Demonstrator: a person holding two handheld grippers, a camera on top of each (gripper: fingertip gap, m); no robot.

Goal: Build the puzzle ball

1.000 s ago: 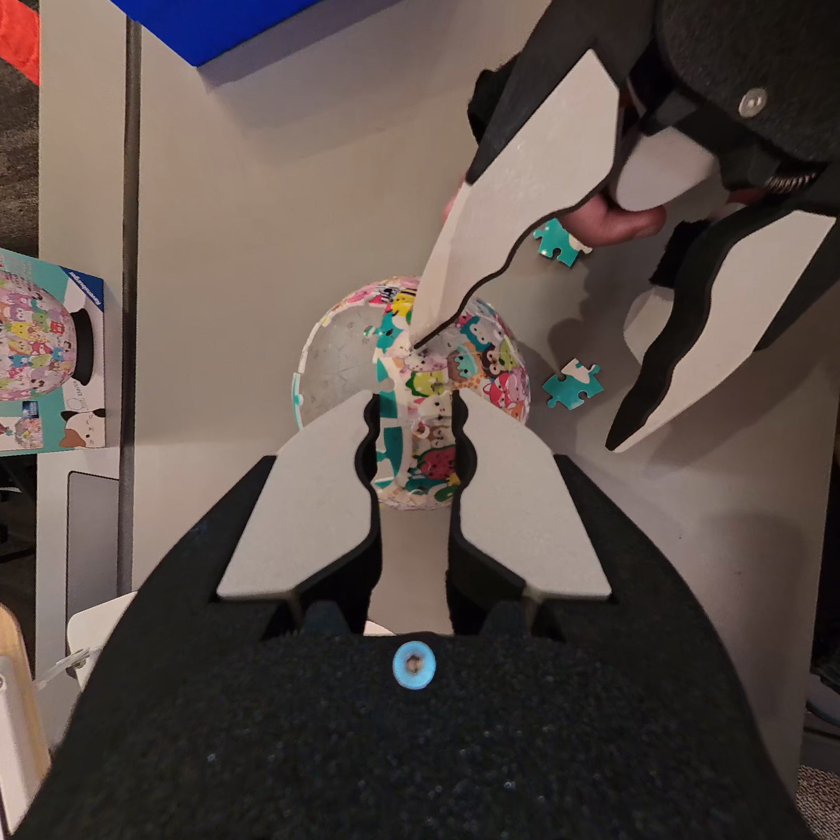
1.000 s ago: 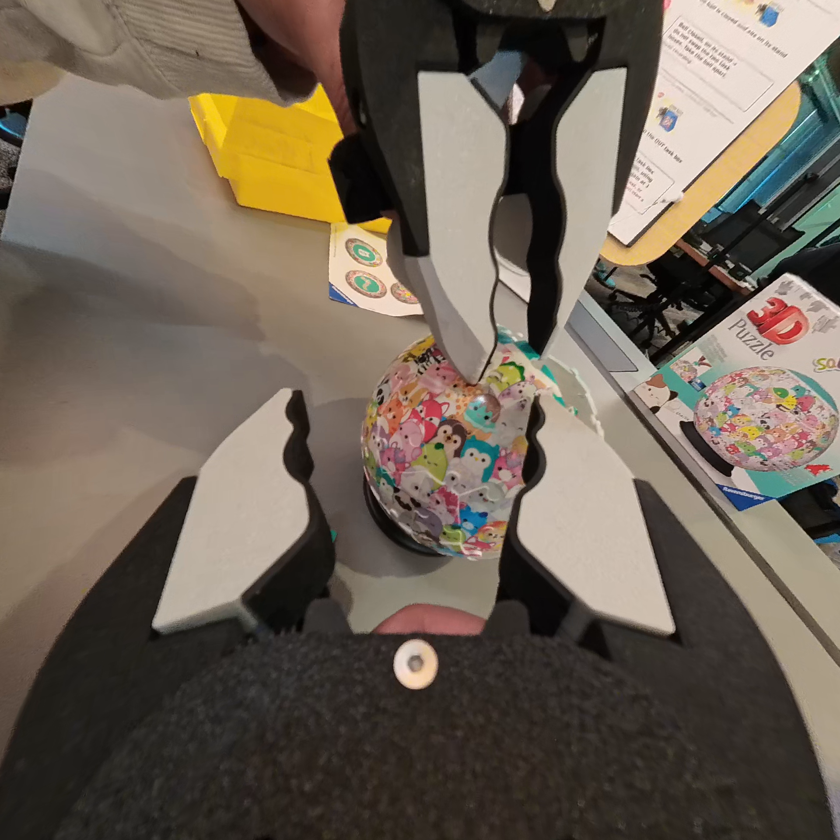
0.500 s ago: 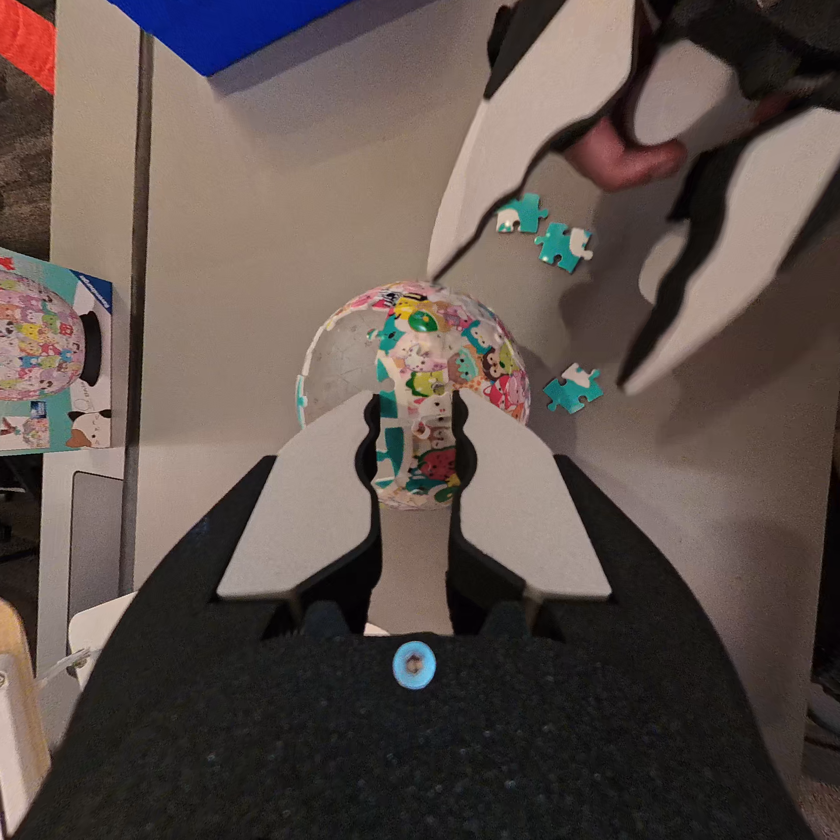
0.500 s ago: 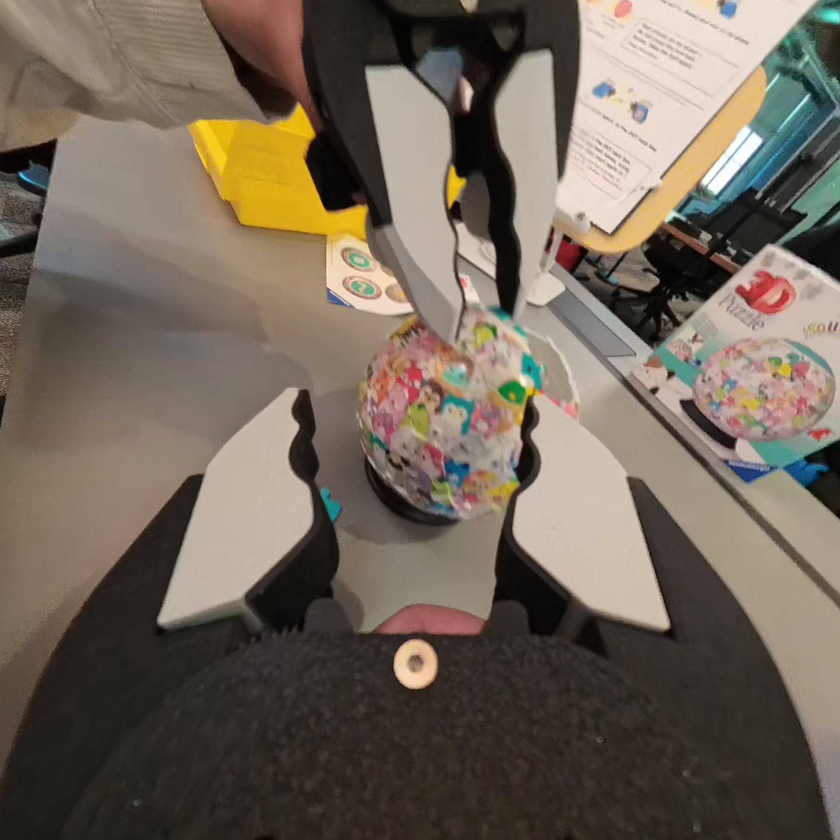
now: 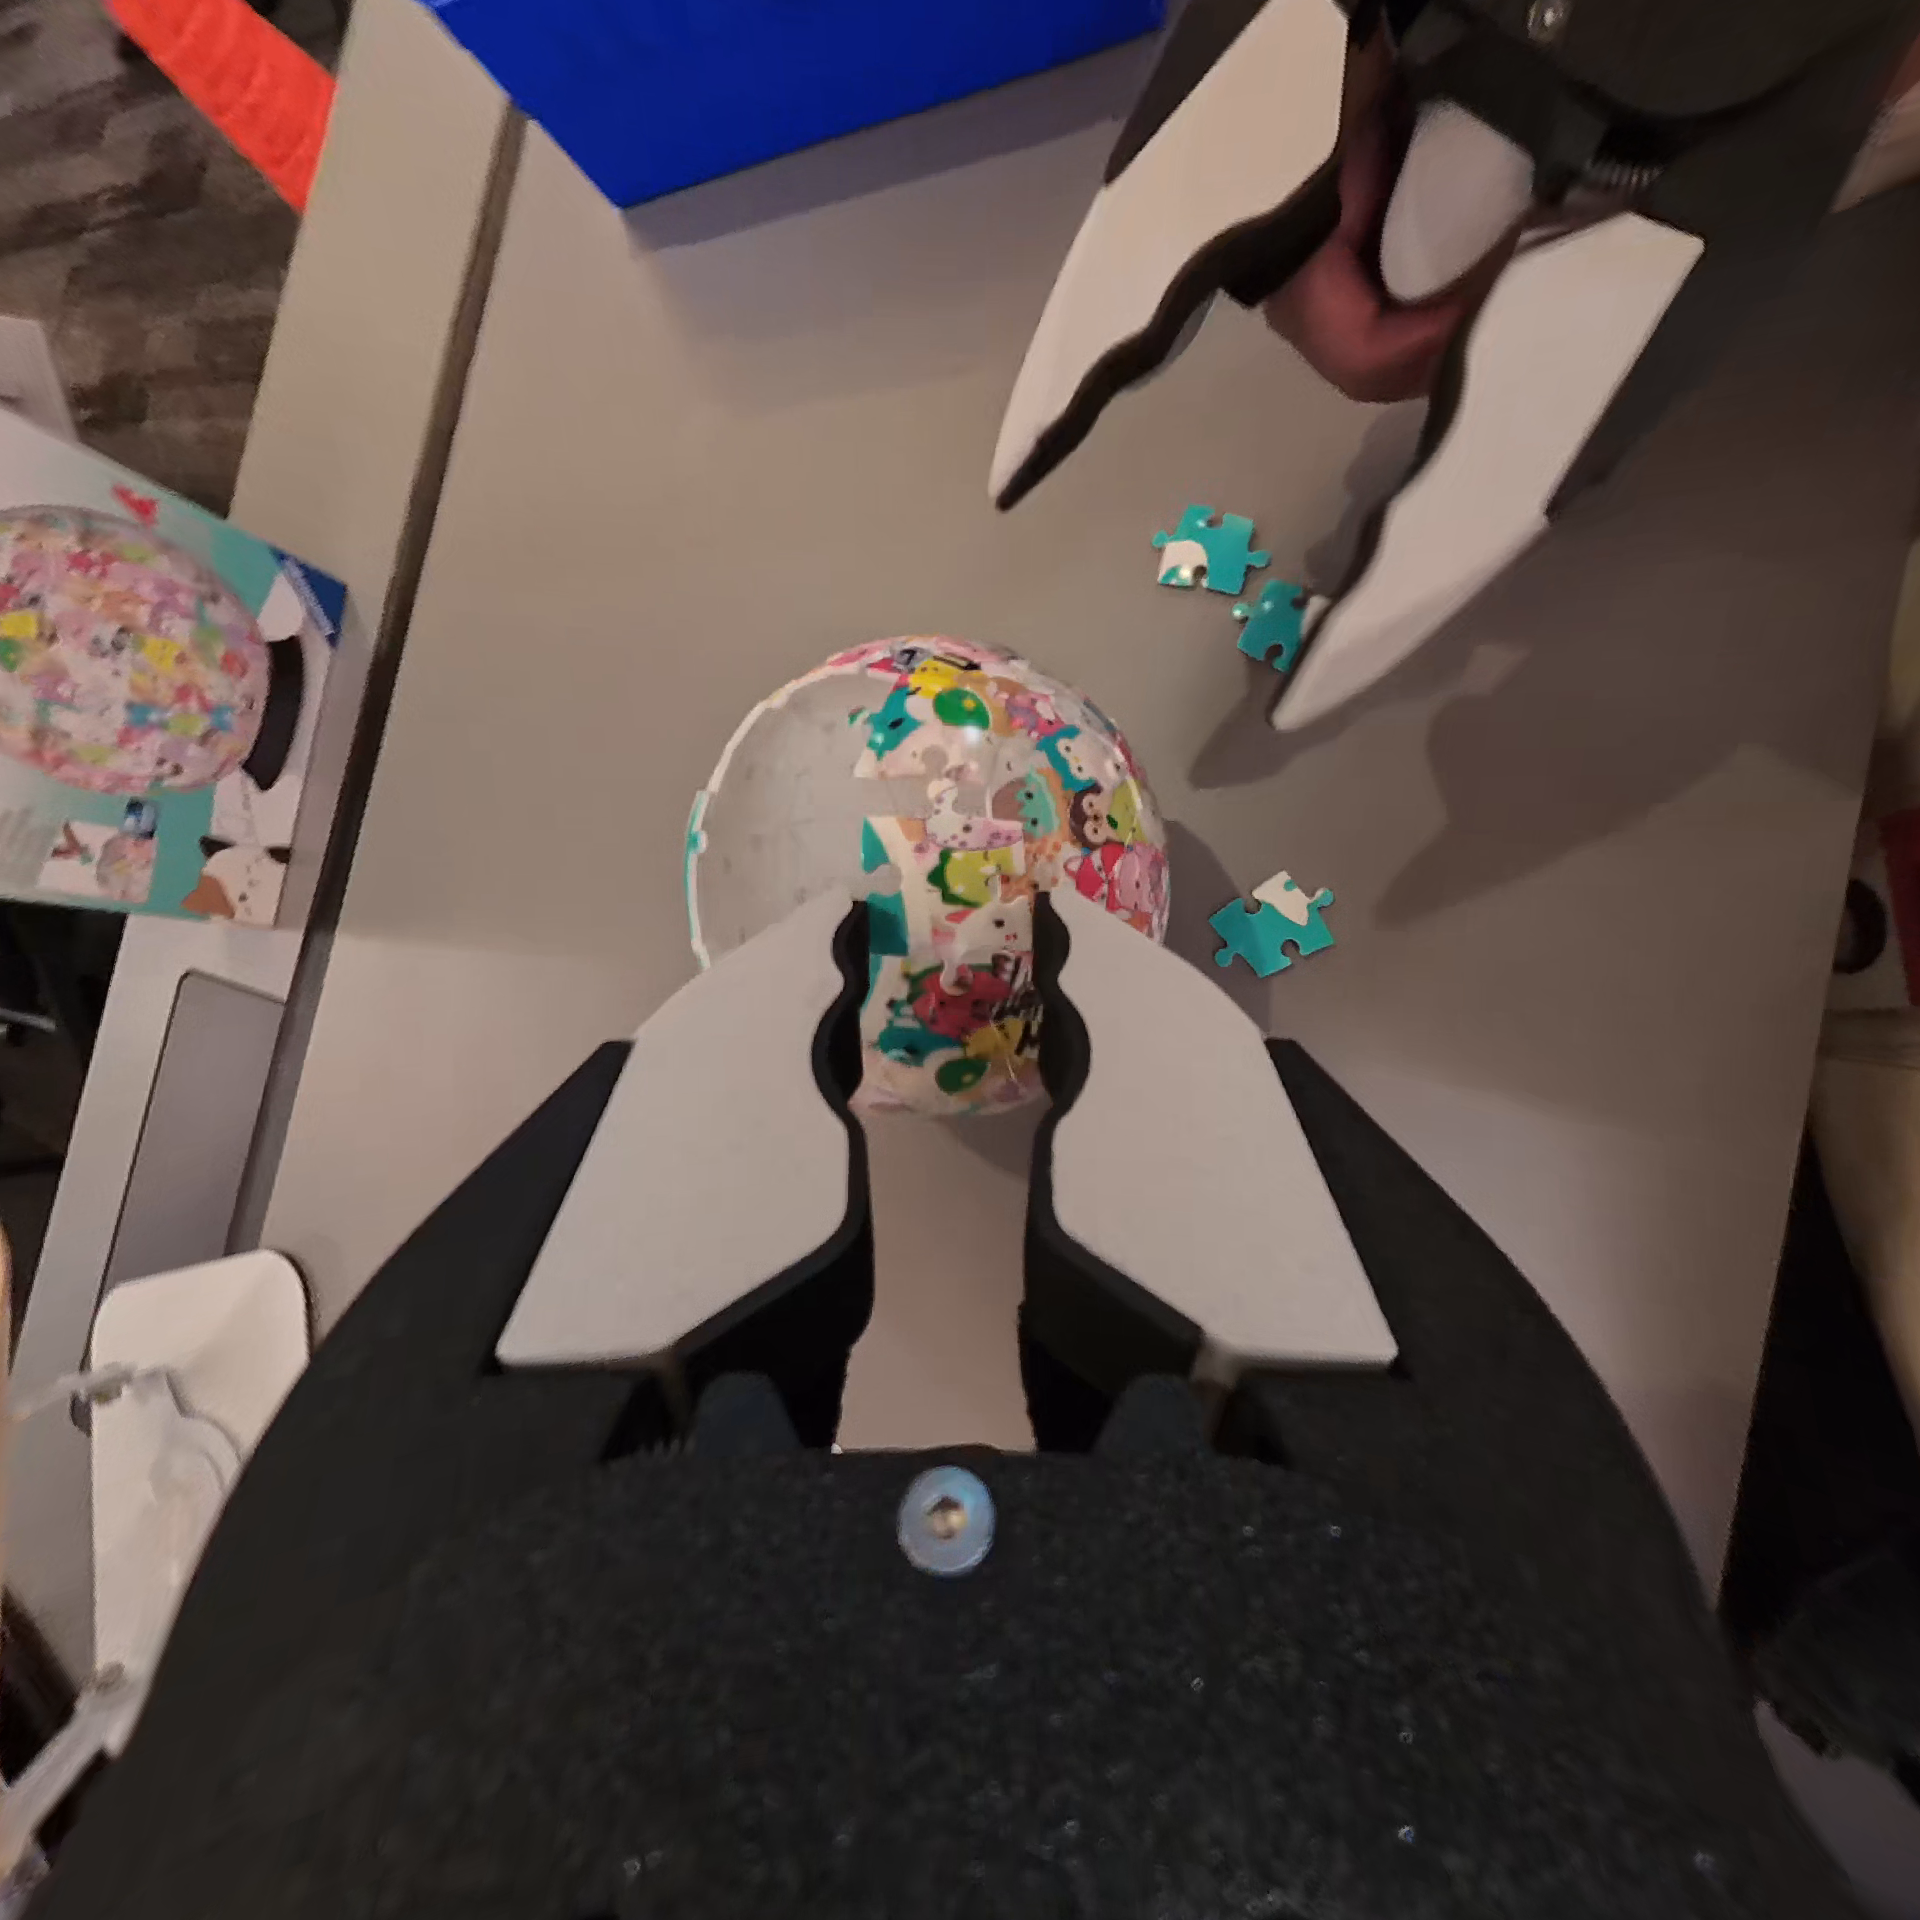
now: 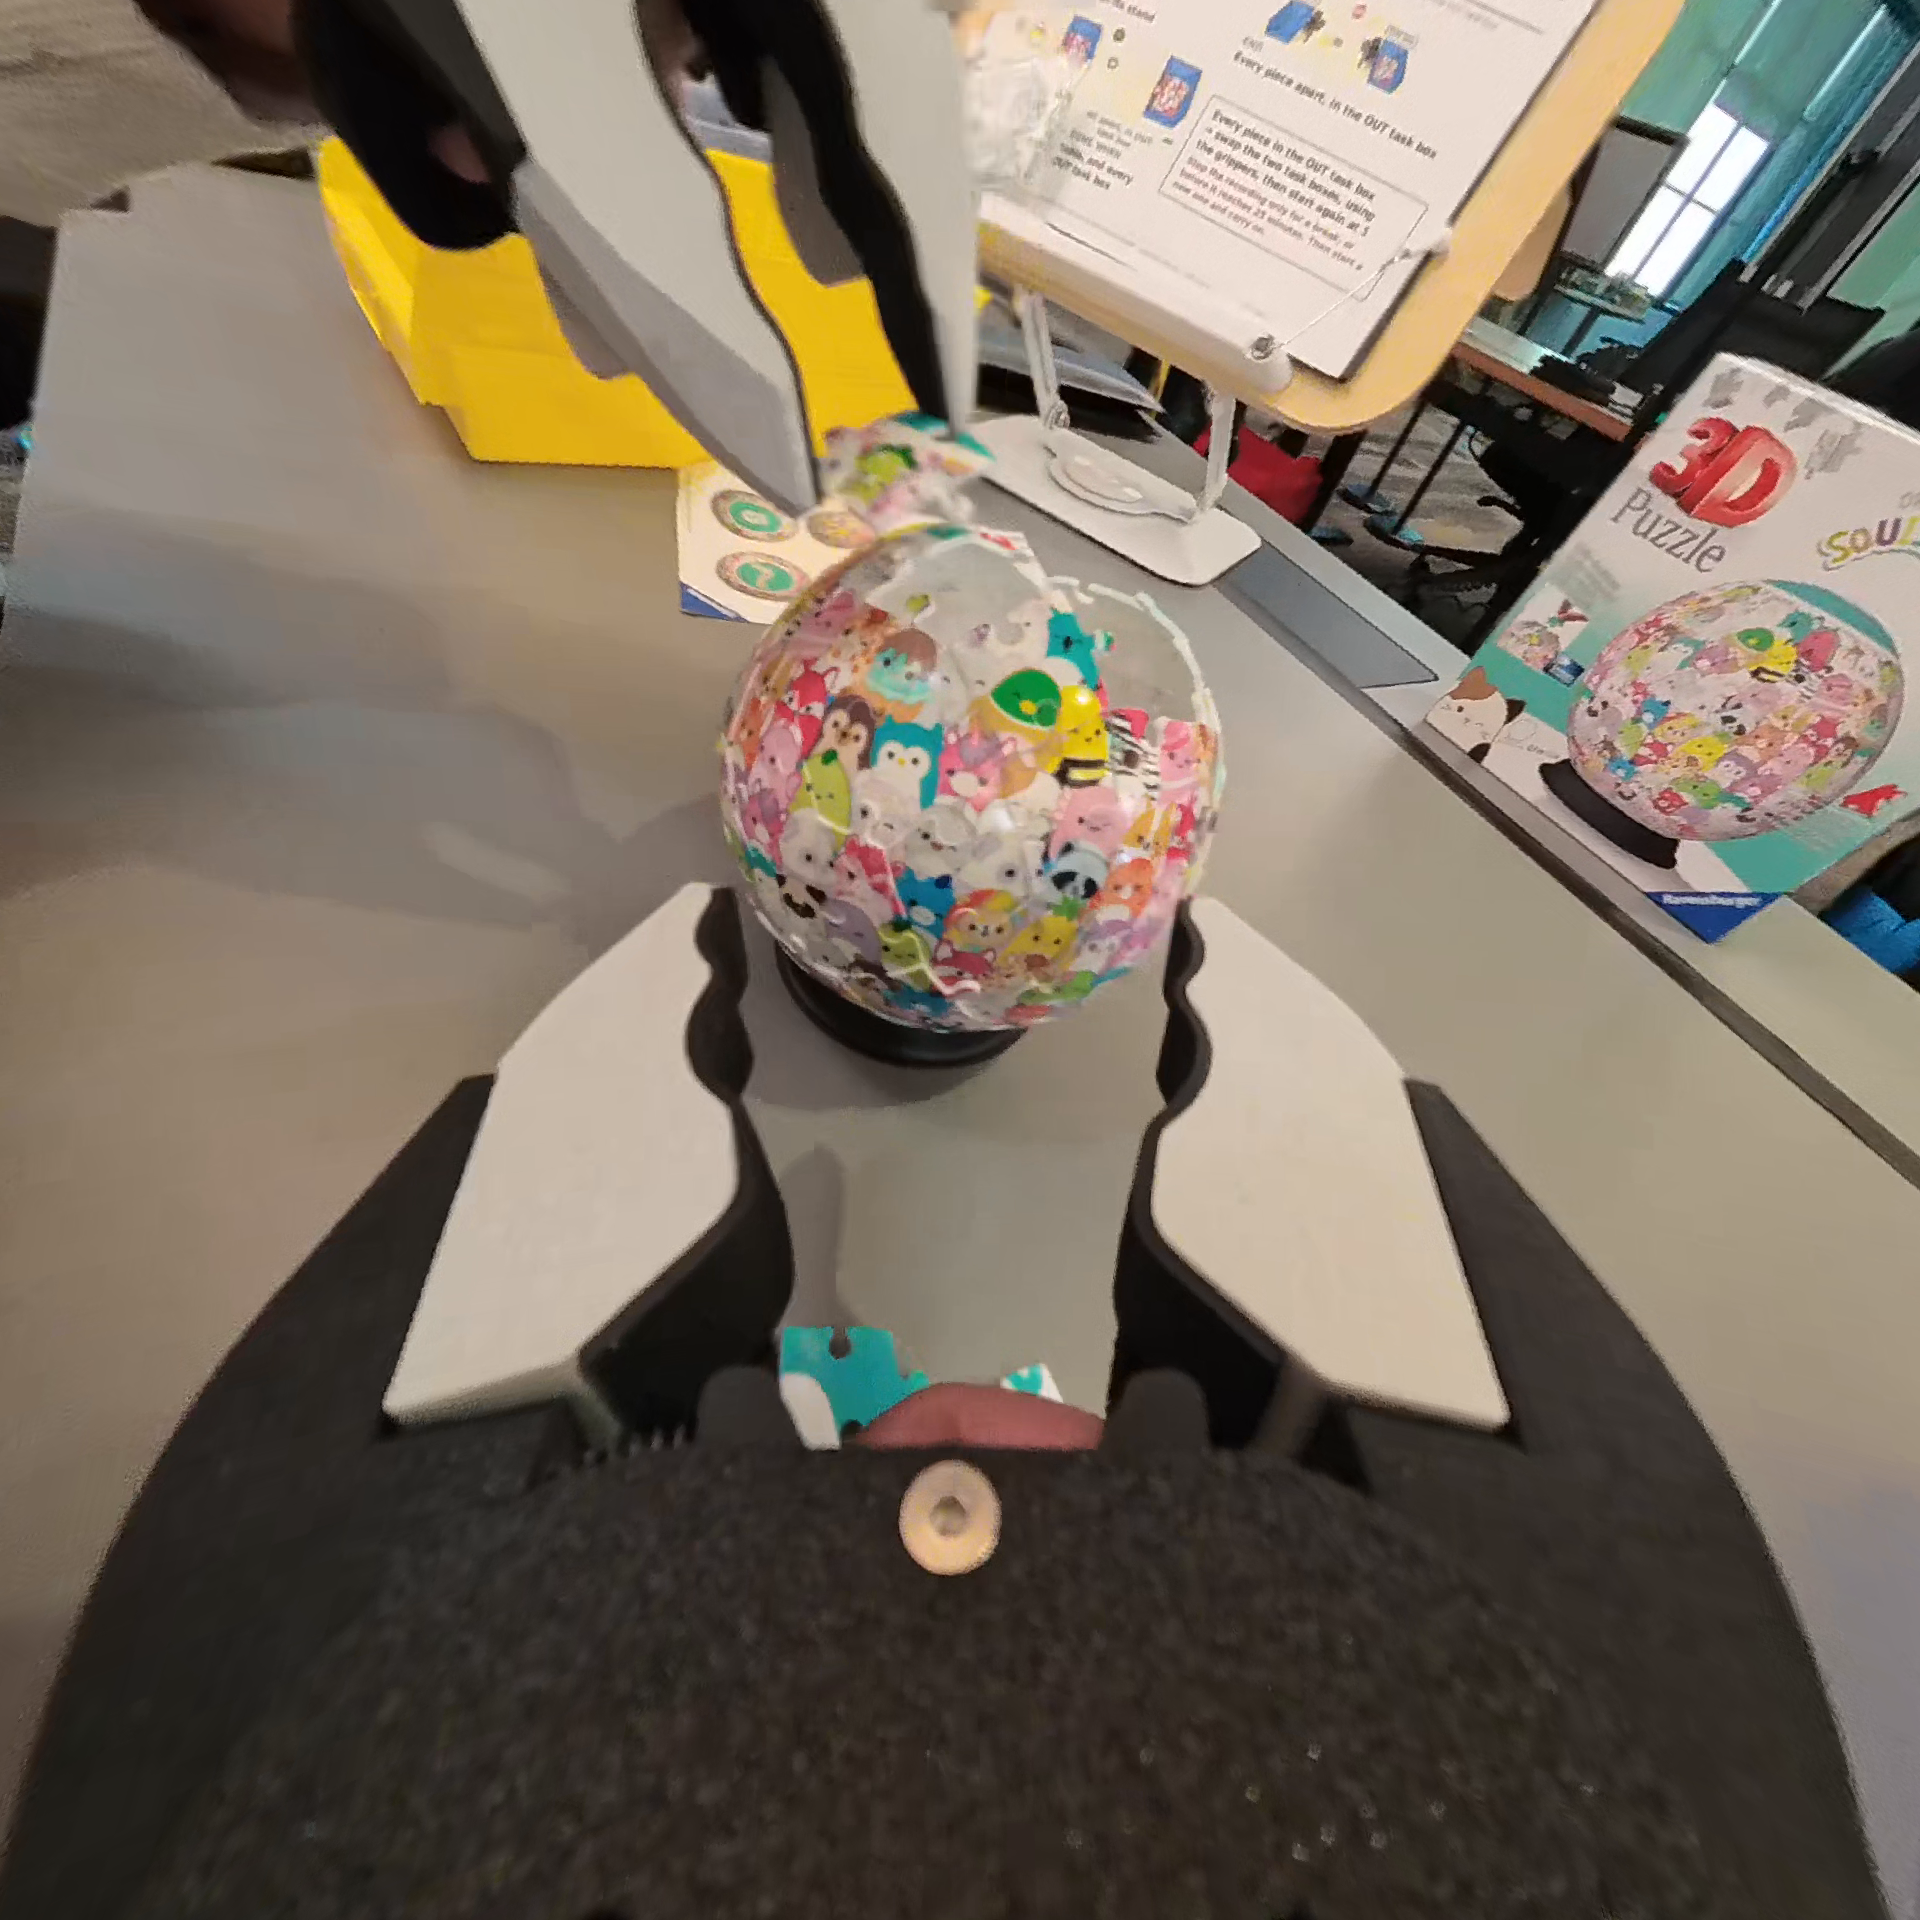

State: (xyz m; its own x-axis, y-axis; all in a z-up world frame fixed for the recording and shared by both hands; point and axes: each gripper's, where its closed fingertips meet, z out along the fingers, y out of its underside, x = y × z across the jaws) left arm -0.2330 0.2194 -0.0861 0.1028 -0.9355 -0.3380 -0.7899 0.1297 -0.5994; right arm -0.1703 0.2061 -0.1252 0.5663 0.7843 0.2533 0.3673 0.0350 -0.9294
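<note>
Right wrist view, nearest first: the right gripper (image 6: pixel 951 920) stands wide open and empty, and two teal loose pieces (image 6: pixel 831 1371) lie flat on the grey table (image 6: pixel 312 831) just under its base. Beyond its fingertips, well in from the table's edges, the puzzle ball (image 6: pixel 966 821) sits on a black stand (image 6: pixel 894 1039). Its top is open, showing the pale inner side of the shell.

Just above that opening hangs the left gripper (image 6: pixel 883 452). Its jaws are narrow and pinch a small curved section of joined pieces (image 6: pixel 904 473), which looks clear of the ball's rim. Whether it touches the rim cannot be told.

Farther back, a printed card (image 6: pixel 748 540) lies flat, a yellow bin (image 6: pixel 499 343) stands toward the far left corner, and a sheet holder (image 6: pixel 1247 156) stands at the far edge. A puzzle box (image 6: pixel 1714 675) sits past the table's right edge.

From the left wrist view the right gripper's spread fingers hang above the loose pieces. A third teal piece (image 5: pixel 1273 925) lies just beside the ball, and a blue object (image 5: pixel 831 83) sits at the far edge.
</note>
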